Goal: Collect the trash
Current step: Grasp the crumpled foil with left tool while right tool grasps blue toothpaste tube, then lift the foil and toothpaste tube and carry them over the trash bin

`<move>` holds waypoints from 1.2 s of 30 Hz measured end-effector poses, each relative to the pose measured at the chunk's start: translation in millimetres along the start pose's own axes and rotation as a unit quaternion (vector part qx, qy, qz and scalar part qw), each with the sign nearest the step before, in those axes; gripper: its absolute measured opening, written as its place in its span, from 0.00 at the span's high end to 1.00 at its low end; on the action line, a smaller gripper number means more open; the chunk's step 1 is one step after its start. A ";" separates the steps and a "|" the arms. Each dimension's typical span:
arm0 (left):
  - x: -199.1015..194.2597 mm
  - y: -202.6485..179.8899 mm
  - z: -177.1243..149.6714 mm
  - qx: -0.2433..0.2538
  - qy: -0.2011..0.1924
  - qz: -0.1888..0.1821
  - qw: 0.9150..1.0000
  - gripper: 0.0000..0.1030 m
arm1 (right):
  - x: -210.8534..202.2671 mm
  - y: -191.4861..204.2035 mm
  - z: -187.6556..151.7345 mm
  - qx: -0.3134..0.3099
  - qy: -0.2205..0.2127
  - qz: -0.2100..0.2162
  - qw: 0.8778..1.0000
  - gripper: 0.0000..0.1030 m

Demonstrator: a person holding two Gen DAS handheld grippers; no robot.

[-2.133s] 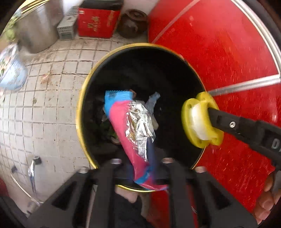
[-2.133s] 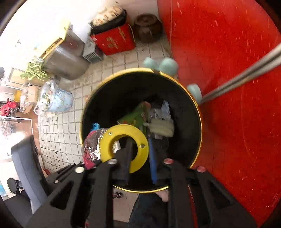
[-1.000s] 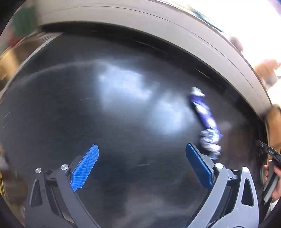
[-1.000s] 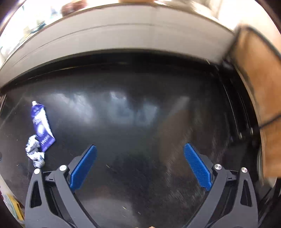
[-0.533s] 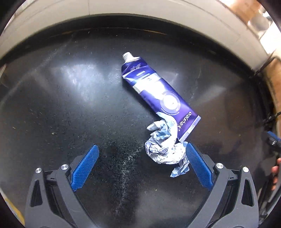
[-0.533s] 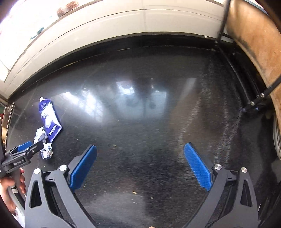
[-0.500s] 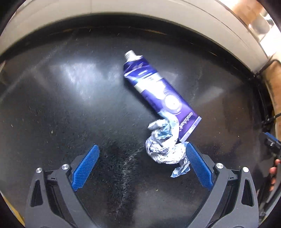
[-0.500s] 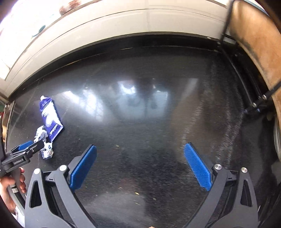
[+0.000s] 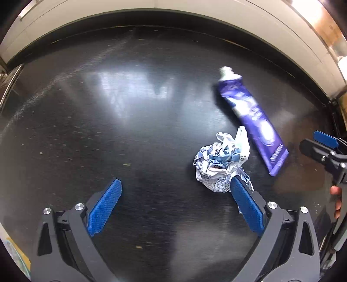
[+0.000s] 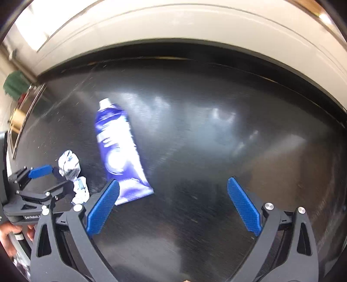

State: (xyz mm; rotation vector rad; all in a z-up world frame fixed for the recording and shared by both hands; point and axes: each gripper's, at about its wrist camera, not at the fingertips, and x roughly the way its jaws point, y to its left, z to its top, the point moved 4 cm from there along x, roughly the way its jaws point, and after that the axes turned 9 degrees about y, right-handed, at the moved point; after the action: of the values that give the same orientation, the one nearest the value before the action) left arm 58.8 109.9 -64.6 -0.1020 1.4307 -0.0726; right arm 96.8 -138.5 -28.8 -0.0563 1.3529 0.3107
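A crumpled white-and-blue wrapper lies on the glossy black tabletop, with a purple toothpaste tube just beyond it to the right. My left gripper hangs open above the table; its right pad sits at the wrapper's near edge. In the right wrist view the same tube and wrapper lie at left. My right gripper is open, its left pad near the tube's flat end. The left gripper shows there beside the wrapper.
A pale wall runs behind the table's far edge. A hand holds the right gripper's fingers at the right edge of the left wrist view. A hand shows at lower left in the right wrist view.
Both grippers left the bin, having let go of the snack wrapper and yellow ring, and now hover open over the table. In the last half second the right gripper swung left towards the tube.
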 end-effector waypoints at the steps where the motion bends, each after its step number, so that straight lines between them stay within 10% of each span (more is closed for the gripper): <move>1: -1.1 4.9 0.0 -0.005 0.001 0.001 1.000 0.05 | 4.3 5.3 3.0 -0.009 0.004 -0.001 1.000 0.07; 19: 8.7 -15.9 49.9 -0.007 0.023 -0.013 1.000 0.06 | 56.0 62.3 44.1 -0.134 0.027 -0.041 0.990 0.05; 24: 15.0 -31.9 64.6 0.048 -0.013 0.060 0.997 0.42 | 60.2 60.7 58.8 -0.157 0.004 -0.031 0.987 0.21; 25: 13.2 -32.9 67.4 0.045 -0.023 0.065 0.997 0.83 | 57.4 58.9 60.1 -0.156 -0.005 -0.031 0.987 0.32; 26: 11.8 -30.8 72.9 0.034 -0.026 0.070 0.997 0.89 | 53.0 55.4 63.7 -0.149 -0.017 -0.032 0.988 0.47; 36: 1.7 -16.7 63.3 0.009 -0.006 0.038 0.999 0.90 | 32.0 19.0 49.5 -0.073 -0.019 0.020 0.997 0.49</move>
State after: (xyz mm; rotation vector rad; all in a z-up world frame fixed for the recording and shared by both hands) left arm 121.8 94.8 -55.7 -0.0335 1.4195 -0.0230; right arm 144.9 -103.4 -46.0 -0.1453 1.2929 0.4421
